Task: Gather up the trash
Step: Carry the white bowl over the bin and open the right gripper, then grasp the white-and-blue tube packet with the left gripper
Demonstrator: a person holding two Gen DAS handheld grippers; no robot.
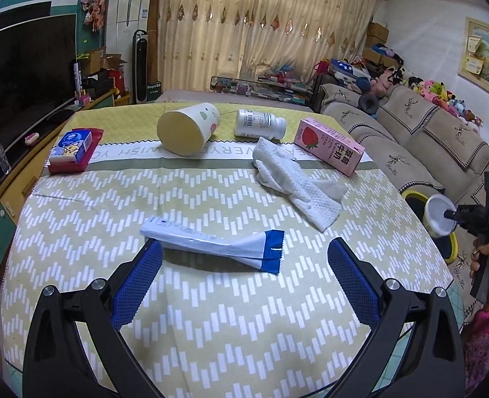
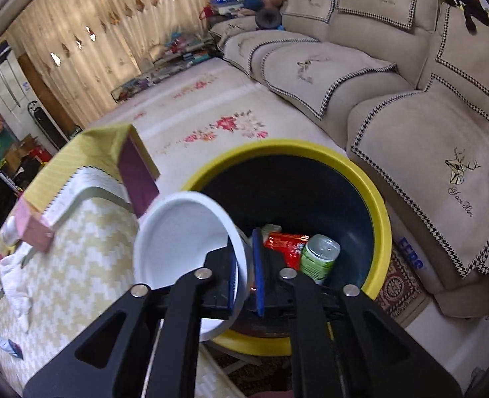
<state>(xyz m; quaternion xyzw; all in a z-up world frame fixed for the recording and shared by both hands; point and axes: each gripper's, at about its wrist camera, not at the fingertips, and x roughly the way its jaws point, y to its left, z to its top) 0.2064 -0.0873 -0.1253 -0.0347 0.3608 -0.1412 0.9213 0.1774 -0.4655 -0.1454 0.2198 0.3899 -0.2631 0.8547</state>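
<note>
My left gripper (image 1: 244, 255) is open just above the table, its blue pads on either side of a blue and white wrapper (image 1: 211, 240). Behind it lie a crumpled white paper towel (image 1: 294, 179), a yellow paper cup (image 1: 188, 127) on its side, a white pill bottle (image 1: 259, 123) and a pink strawberry milk carton (image 1: 329, 144). My right gripper (image 2: 246, 275) is shut on the rim of a white paper cup (image 2: 184, 248), held over the edge of a yellow-rimmed dark bin (image 2: 382, 219). The bin holds a green can (image 2: 320, 257) and a red wrapper (image 2: 286, 243).
A red tray with a blue tissue pack (image 1: 73, 147) sits at the table's left. A beige sofa (image 2: 410, 99) stands right of the bin. A TV cabinet (image 1: 22, 152) runs along the left. The table (image 1: 211, 315) has a yellow zigzag cloth.
</note>
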